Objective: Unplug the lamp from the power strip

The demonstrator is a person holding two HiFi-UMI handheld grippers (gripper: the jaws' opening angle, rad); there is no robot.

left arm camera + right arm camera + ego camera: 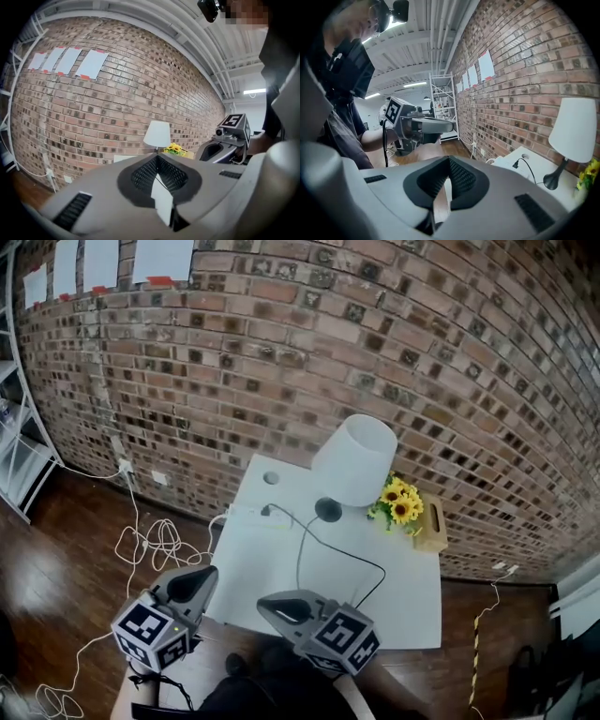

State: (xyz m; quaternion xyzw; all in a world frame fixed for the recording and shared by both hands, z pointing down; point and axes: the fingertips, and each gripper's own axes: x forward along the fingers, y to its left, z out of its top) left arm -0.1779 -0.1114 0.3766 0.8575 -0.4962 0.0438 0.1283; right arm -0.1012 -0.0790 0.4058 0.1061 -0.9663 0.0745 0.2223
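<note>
The lamp (354,460) is standing at the back edge of the white table (412,606), just beside yellow flowers (398,501). Its black cord (298,563) is looping forward and back to a plug (266,512), which is sitting in what looks like the power strip (242,515) by the left edge. The 2 grippers are hovering off the front edge. The left gripper (200,577) is keeping its fingers together on nothing, and the right gripper (272,604) likewise.

White table (412,615): lamp (354,460), power strip (246,515), sunflowers (399,502)
</note>
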